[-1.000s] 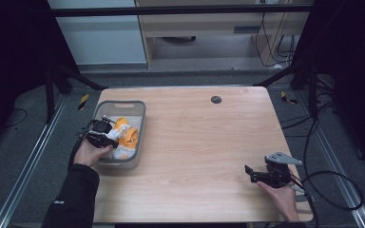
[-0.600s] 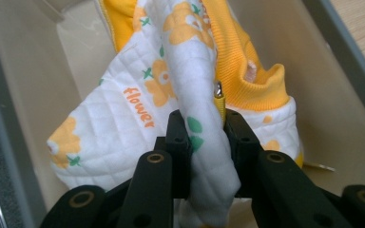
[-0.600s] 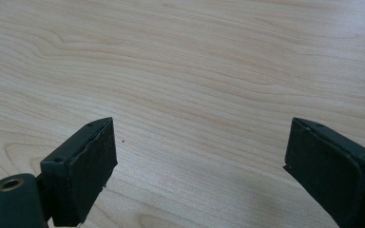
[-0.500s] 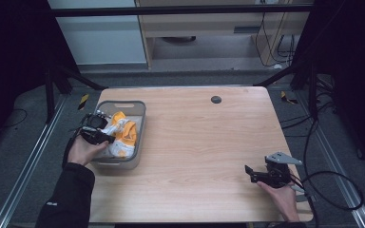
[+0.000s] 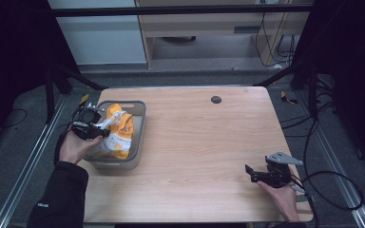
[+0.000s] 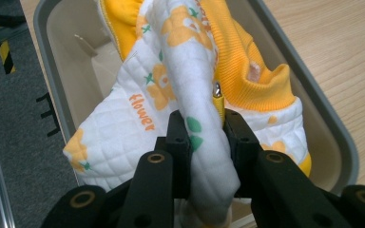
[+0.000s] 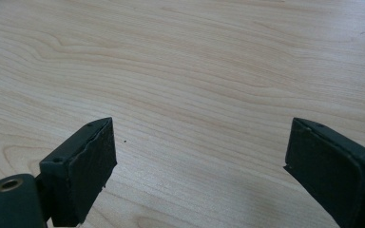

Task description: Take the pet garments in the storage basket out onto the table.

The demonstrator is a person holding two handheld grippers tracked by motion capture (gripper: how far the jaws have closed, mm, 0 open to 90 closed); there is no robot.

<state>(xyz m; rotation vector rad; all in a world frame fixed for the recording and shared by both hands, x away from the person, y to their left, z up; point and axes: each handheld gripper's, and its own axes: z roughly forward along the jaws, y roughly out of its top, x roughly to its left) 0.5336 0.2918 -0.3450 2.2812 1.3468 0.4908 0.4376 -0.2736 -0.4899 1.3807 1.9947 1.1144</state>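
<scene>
High view puts the wooden table point(image 5: 204, 156) widest, then the grey bin point(image 5: 138, 118) at its left edge. Half out of the bin hangs the quilted yellow-and-white jacket point(image 6: 171, 90); my left gripper point(image 6: 204, 137) pinches a thick fold beside the zipper. It looks soft, light, droopy, likely to slip, so I'd grip bunched cloth. My right gripper point(image 7: 199, 161) rests spread, empty.

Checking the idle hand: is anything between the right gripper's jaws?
No, the right gripper has its jaws apart over bare table.
</scene>
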